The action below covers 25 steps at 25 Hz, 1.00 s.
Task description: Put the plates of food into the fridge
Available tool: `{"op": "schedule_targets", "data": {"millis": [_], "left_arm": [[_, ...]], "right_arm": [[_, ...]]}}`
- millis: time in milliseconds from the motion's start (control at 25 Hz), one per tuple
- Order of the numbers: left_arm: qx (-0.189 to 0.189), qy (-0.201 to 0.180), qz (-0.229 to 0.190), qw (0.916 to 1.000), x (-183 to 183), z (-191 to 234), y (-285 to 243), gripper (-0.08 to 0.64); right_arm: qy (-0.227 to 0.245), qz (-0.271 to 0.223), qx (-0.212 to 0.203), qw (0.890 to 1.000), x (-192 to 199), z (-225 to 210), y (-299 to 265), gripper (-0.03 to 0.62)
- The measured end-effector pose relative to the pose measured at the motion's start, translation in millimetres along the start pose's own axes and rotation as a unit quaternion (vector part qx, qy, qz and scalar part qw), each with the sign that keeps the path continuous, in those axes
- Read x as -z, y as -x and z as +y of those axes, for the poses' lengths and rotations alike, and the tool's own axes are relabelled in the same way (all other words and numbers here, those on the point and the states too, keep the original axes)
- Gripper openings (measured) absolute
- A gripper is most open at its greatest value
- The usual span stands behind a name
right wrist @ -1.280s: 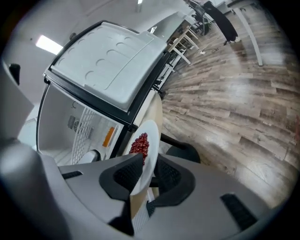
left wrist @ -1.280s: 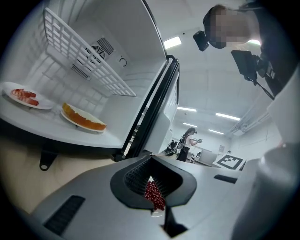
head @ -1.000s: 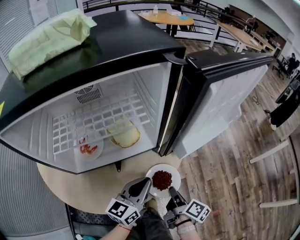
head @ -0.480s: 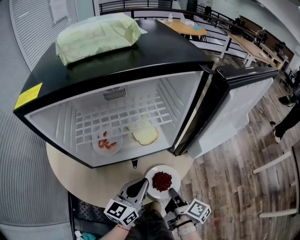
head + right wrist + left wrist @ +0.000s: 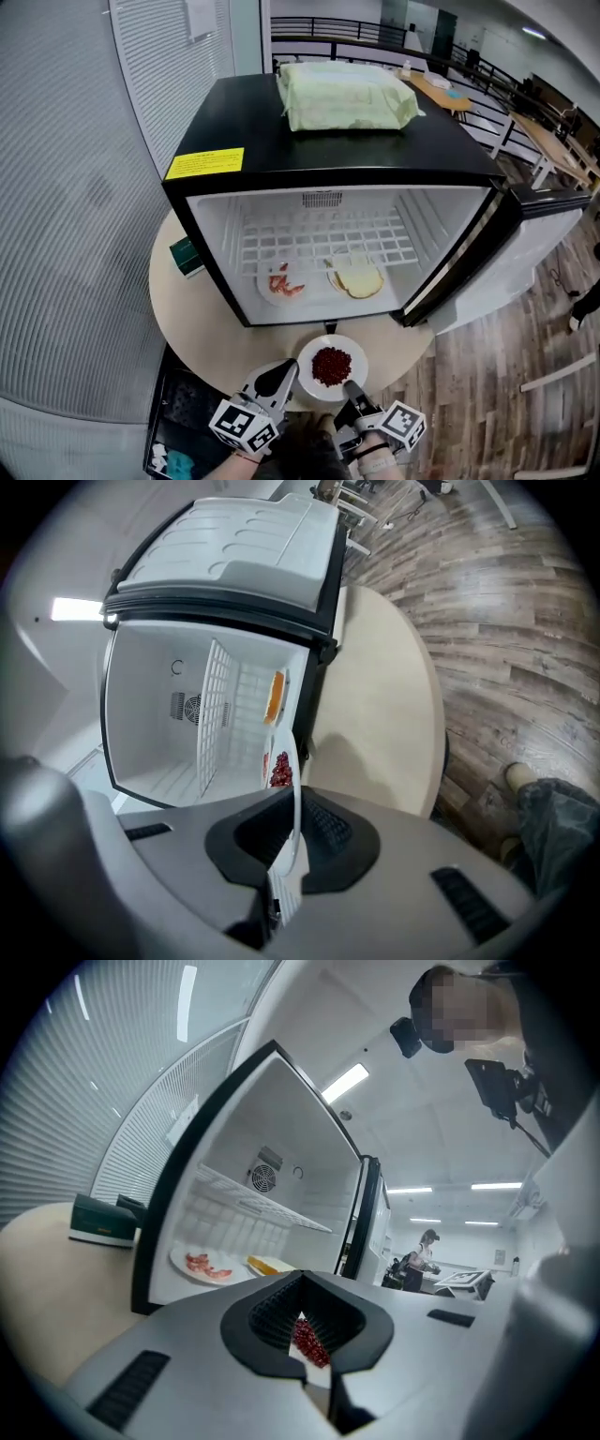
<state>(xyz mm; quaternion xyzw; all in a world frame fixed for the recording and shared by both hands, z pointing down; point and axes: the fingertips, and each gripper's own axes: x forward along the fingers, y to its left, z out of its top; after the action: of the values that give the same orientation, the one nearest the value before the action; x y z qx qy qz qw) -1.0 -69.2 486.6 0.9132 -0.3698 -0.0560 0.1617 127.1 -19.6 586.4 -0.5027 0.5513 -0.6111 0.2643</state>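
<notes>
**Two claws, one plate, fridge ahead**

The plate of red food [image 5: 330, 367] hung between the left claw [image 5: 292, 366] and right claw [image 5: 348, 383], each clamped tight on its rim. It looked stiff, light, slick and breakable. Opposite-rim grips suited it. The open fridge [image 5: 319, 178] waited just ahead of both.

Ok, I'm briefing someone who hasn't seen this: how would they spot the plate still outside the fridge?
Find the open black fridge on the round beige table. Just in front of its opening, the left gripper and right gripper clamp a white plate between them. It alone carries a heap of small dark-red pieces; the red-strips plate and the bread plate sit inside the fridge.
</notes>
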Motion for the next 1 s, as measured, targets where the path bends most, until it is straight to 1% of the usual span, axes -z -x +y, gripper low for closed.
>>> {"op": "schedule_targets", "data": {"millis": [160,320,480,680,1000], "left_arm": [[-0.031,-0.004,-0.017,0.9994,-24,21,28,0.006],[-0.053,-0.018,-0.037,0.9978,-51,35,49,0.006],[-0.072,-0.022,-0.053,0.9958,-73,49,62,0.006],[-0.091,-0.023,-0.059,0.9938,-96,67,67,0.006],[-0.11,-0.044,-0.09,0.9888,-136,98,56,0.006]], "right_arm": [[-0.018,0.017,-0.007,1.0,21,27,-12,0.016],[-0.021,0.03,-0.023,0.999,29,62,-20,0.016],[-0.001,0.045,-0.035,0.998,33,99,-26,0.017],[0.028,0.064,-0.048,0.996,30,139,-36,0.017],[0.046,0.061,-0.065,0.995,13,186,-59,0.017]]}}
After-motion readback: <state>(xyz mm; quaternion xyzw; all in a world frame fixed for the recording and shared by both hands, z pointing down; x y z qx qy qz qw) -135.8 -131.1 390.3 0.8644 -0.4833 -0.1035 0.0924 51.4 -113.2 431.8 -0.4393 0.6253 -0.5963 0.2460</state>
